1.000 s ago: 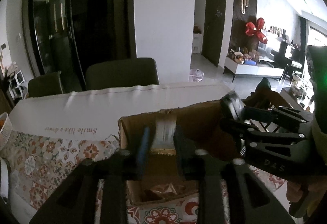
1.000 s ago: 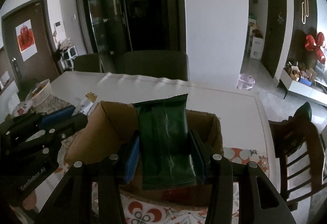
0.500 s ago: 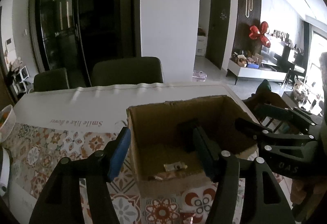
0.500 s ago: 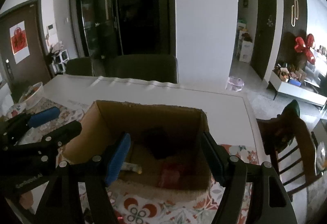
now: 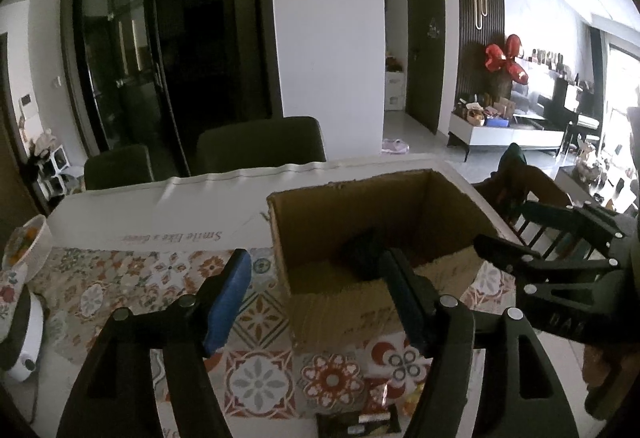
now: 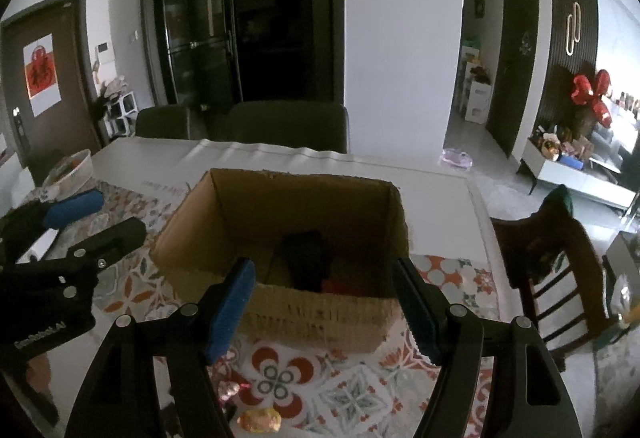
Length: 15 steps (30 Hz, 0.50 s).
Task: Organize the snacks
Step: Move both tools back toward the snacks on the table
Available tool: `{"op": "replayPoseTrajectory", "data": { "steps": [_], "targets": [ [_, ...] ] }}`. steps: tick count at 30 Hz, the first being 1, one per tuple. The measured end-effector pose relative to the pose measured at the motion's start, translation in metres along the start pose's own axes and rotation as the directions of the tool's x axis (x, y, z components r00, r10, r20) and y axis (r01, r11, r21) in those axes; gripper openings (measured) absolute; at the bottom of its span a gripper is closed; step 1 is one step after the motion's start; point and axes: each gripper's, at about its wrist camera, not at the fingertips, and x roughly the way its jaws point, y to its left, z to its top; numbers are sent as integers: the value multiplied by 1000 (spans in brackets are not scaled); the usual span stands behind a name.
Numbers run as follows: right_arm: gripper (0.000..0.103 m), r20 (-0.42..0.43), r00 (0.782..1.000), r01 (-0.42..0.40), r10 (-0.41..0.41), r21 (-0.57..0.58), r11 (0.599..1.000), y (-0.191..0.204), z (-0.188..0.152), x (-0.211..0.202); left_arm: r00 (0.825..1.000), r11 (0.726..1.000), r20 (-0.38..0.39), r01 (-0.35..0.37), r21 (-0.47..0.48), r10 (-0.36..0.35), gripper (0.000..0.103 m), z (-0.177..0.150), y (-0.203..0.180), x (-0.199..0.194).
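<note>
Patterned tablecloth (image 6: 352,382), open cardboard box (image 6: 320,318), dark packet (image 6: 306,262) inside, upright

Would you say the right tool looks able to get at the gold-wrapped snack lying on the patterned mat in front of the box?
Probably yes. The right tool is open and empty, and the gold-wrapped snack lies uncovered on the patterned mat just below it, outside the cardboard box.

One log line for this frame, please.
left gripper: open | right gripper: open | cardboard box: holds dark packet | loose snacks: on table
</note>
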Motion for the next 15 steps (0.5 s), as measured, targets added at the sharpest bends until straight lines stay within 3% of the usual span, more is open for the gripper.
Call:
{"op": "replayPoseTrajectory", "data": {
  "steps": [15],
  "targets": [
    [72,-84,996,8,-9,-11,1000,15,-50,-17,993,1000,-114,-10,9,11,75,-54,4,-23]
  ]
}}
